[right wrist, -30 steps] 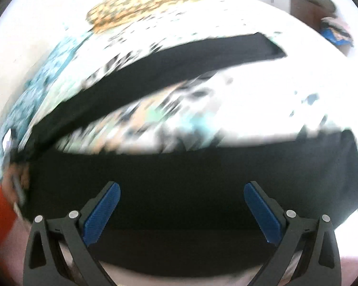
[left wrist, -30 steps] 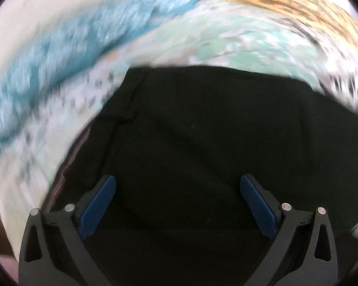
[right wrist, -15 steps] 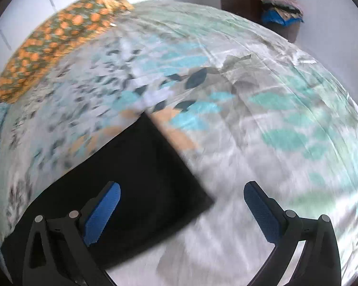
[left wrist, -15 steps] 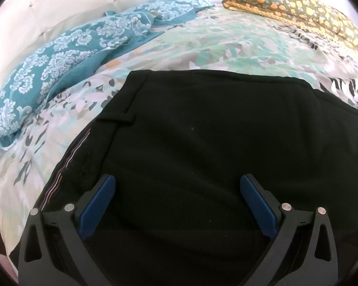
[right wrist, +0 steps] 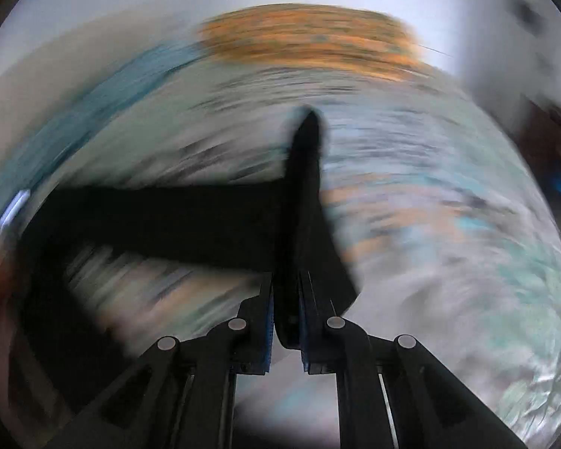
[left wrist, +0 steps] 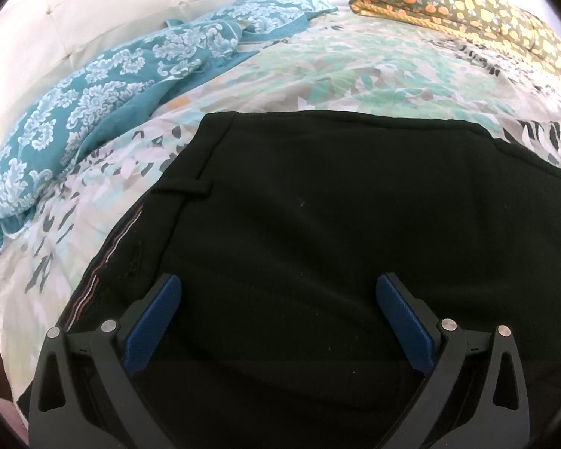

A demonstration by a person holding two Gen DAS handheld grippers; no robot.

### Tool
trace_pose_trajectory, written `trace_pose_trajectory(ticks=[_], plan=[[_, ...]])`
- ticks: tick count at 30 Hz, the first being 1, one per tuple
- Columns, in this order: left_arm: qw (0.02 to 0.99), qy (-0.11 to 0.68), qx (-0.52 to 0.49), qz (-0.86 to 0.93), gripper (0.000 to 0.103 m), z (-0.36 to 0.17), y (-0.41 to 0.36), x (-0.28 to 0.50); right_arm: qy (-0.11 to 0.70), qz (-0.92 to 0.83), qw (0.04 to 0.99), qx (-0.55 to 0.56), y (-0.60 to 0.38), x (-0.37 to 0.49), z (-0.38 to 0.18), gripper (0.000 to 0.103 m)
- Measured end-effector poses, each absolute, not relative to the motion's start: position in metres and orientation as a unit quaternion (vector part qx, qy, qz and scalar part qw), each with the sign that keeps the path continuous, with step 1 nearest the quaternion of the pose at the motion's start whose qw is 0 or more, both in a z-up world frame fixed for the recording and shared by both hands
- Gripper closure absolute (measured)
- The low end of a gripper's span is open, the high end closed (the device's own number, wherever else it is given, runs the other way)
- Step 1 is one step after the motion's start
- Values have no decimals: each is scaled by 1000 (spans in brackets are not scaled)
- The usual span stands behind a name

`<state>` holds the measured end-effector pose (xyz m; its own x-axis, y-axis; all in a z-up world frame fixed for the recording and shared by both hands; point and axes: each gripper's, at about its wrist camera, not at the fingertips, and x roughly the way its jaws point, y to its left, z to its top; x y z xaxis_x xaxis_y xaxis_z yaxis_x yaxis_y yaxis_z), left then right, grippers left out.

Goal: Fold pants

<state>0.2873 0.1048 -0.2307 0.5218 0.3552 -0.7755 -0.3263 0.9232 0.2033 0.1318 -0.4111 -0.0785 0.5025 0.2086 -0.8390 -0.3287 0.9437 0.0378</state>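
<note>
Pants, black and spread flat, lie on a bed covered with a leaf-patterned sheet in green, grey and white. The waistband end sits toward the left of the left wrist view, where a belt loop and a strip of striped inner lining show along the edge. The left claw hangs over the seat of the garment with its blue pads spread wide apart and nothing between them. Behind the pants, a teal damask-print cloth is bunched along the far left of the bed against a pale padded headboard, and an olive pillow with orange and yellow flowers lies at the far right.

The right wrist view is heavily blurred. The right claw has just snapped closed, and its jaws now pinch a fold of the black fabric, which rises from between them as a narrow dark ridge. A long band of the same fabric stretches away to the left above the sheet. An orange smear at the top matches the flowered pillow; other details cannot be made out.
</note>
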Motion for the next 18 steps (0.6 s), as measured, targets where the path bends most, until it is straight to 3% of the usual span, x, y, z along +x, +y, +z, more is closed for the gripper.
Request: trace_pose_trajectory(ticks=[3,5,8,12,18], plan=[[869,452,21,199,1,-229,104,288,572,187,789,-122,-349,37,-109,81],[867,456,22,202,1,-228,103,289,591,160,775,-154,-344,2,-115,41],[860,468,18,203,1,-225,104,290,557,54,811,-169,-372,-32,-89,17],[848,492,-8,198,1,-219,108,285,523,-41,848,-80,-412,-37,-58,15],[821,548,-91,130,1,-200,115,253,444,26,885,139,-372,6,-52,15]])
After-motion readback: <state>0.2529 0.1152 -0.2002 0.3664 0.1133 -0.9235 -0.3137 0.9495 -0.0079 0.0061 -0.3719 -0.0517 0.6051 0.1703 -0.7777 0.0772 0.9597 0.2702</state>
